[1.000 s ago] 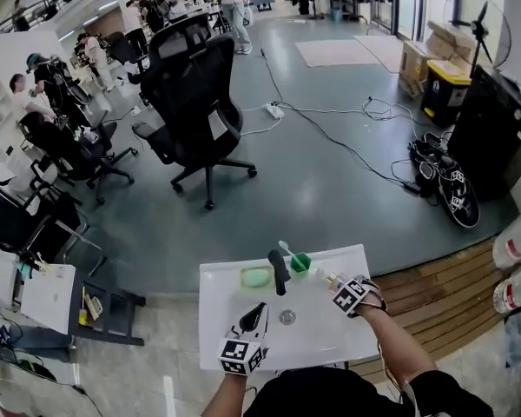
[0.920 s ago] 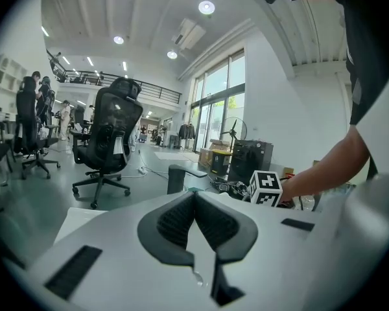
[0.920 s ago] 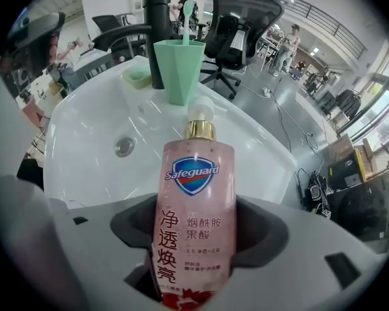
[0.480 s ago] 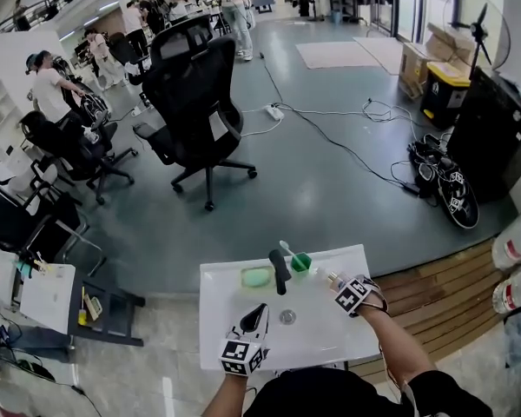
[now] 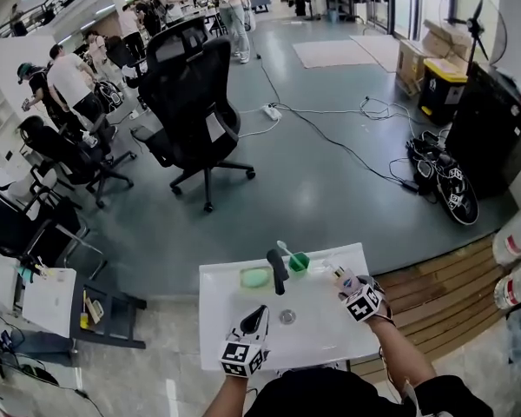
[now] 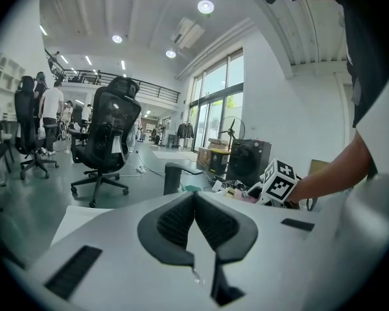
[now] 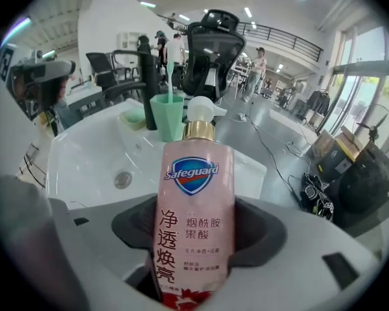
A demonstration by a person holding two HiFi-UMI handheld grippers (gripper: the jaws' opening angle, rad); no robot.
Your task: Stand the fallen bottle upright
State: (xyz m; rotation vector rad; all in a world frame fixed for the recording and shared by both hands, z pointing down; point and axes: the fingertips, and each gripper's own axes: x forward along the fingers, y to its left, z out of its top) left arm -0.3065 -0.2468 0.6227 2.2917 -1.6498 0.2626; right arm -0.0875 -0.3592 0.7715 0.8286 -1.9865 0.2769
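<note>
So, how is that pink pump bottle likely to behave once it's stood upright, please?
The bottle is tall and slim with a pump head on top, so probably tippy. Its smooth, glossy body may slip between the right gripper's pads. It likely holds its shape; no denting shows.

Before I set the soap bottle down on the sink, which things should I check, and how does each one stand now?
1. Grip: ok. The right gripper is shut on the bottle, with a pad on each side.
2. Bottle standing: not ok. It is held in the gripper, not set down.
3. Landing place: ok. The sink rim right of the green cup looks bare.
4. Distance to the cup: ok. In the head view they are apart.
5. Other hand: ok. The left gripper is shut, empty and away from the bottle.
</note>
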